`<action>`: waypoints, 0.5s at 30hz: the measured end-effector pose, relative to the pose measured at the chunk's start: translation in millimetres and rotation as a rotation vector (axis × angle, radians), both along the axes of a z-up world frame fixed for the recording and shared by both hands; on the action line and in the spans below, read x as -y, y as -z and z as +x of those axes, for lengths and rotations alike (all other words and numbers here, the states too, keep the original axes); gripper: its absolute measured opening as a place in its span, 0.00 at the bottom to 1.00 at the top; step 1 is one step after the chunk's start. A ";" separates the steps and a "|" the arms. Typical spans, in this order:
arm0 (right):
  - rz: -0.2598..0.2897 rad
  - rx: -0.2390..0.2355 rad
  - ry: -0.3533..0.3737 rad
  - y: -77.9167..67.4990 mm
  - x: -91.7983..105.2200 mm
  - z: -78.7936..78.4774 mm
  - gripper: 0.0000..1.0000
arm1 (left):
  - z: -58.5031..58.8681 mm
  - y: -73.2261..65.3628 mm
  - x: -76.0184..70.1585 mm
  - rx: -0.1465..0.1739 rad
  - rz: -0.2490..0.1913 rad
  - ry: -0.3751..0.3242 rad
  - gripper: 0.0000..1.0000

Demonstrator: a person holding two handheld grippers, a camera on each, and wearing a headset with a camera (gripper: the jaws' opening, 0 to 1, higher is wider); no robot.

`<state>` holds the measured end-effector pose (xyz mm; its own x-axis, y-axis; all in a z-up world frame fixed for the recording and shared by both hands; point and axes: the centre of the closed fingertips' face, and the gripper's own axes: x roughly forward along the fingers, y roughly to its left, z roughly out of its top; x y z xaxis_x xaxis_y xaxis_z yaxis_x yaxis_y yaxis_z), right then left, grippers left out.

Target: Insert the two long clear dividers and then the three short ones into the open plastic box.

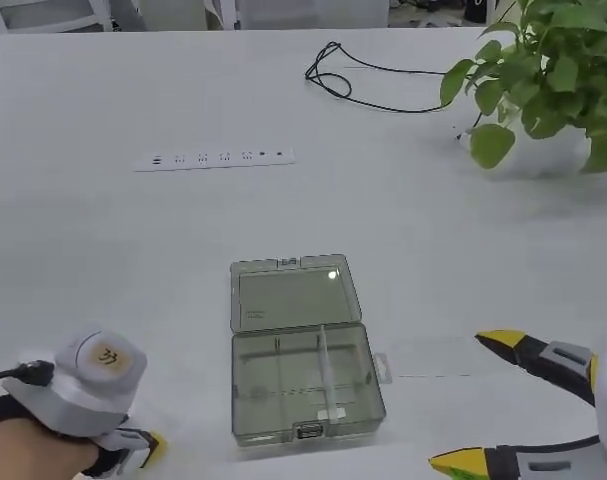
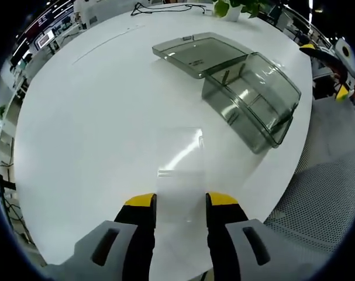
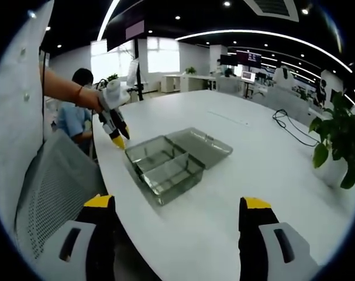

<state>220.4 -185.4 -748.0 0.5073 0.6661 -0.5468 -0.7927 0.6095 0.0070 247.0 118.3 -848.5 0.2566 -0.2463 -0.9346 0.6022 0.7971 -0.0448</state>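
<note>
**Hovering over a clear sheet, box lying open mid-table**

Poising low over the near left edge of the table, the left gripper (image 2: 182,200) is showing its yellow-tipped jaws partly apart. A clear divider (image 2: 180,153) is lying flat on the white table (image 2: 95,117) and running back into the gap between them. I cannot tell whether the jaws are pinching its edges or just hanging above it. A hand (image 1: 28,450) is wrapping the gripper's body at the near left corner of the head view.

Over on the near right, the right gripper (image 1: 478,400) is spreading its jaws wide, with nothing between them.

Between the two grippers the box (image 1: 283,422) is sitting open near the table's front edge. Its lid (image 1: 295,292) is lying flat on the far side, hinged back. Inside the box, one long divider (image 1: 324,365) is standing upright, running near to far a little right of centre. Just right of the box a faint clear sheet (image 1: 433,362) is lying flat on the table, touching neither gripper.

Farther out, a white power strip (image 1: 215,158) is lying well beyond the box, to the left. A black cable (image 1: 335,82) is looping at the far side. A leafy green plant (image 1: 553,70) is standing at the far right corner.
</note>
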 end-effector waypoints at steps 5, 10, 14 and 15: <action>-0.009 -0.004 -0.008 0.6 -2.2 -1.5 0.89 | -0.4 -1.1 3.3 -0.019 -0.061 -0.043 0.31; -0.015 -0.016 -0.015 1.5 -7.0 -2.0 0.90 | -0.9 -2.9 7.6 -0.028 -0.120 -0.092 0.31; -0.031 -0.017 -0.031 0.9 -11.0 -2.4 0.90 | -0.9 -5.8 9.4 -0.028 -0.171 -0.138 0.31; -0.034 -0.018 -0.034 1.1 -11.4 -2.1 0.90 | -1.0 -6.6 8.9 -0.029 -0.179 -0.148 0.31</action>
<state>218.3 -174.0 -749.1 0.4750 0.6638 -0.5778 -0.8128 0.5825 0.0010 246.0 109.4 -841.9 0.2763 -0.3703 -0.8869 0.4759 0.8544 -0.2085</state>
